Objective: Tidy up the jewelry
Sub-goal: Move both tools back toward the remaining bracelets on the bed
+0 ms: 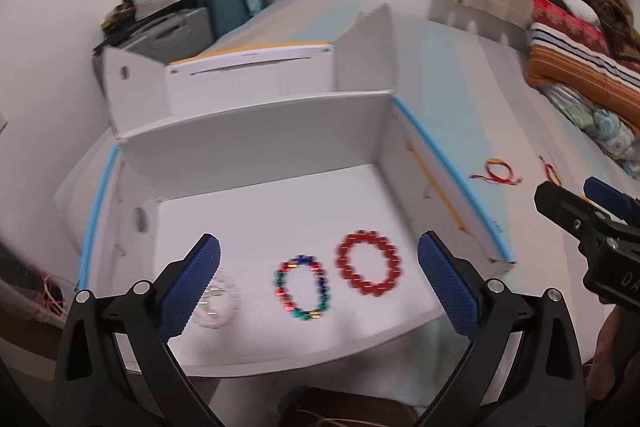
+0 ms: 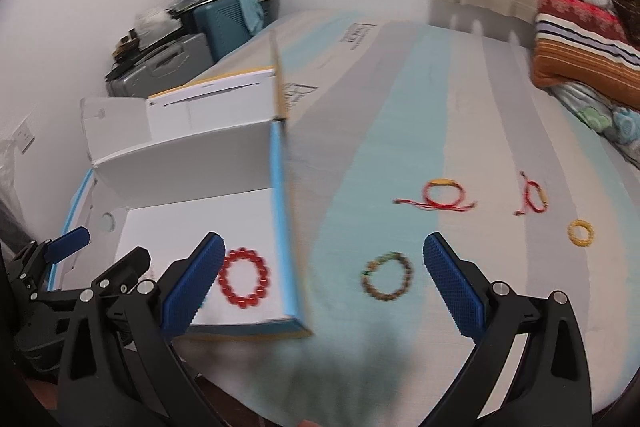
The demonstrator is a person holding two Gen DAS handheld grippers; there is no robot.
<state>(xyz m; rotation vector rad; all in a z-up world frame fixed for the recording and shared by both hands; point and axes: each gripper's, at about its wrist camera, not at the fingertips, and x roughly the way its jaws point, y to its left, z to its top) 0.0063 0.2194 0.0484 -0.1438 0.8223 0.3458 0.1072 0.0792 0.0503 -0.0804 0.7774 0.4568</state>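
An open white box [image 1: 260,151] with blue edges lies on the bed. Inside lie a red bead bracelet [image 1: 370,263], a multicolour bead bracelet [image 1: 303,287] and a pale clear one [image 1: 220,301]. My left gripper [image 1: 318,281] is open and empty above the box floor. My right gripper [image 2: 322,281] is open and empty, over the bed right of the box wall [image 2: 286,219]. A brown-green bead bracelet [image 2: 387,277] lies between its fingers. Two red string bracelets [image 2: 440,195] [image 2: 534,197] and a yellow ring [image 2: 581,233] lie farther right. The red bracelet also shows in the right wrist view [image 2: 243,282].
The bed has a striped grey and light blue sheet [image 2: 400,131]. Folded blankets [image 2: 580,43] are piled at the far right. Suitcases and clutter [image 2: 176,43] stand by the wall at the back left. The box lid [image 1: 256,75] stands open behind the box.
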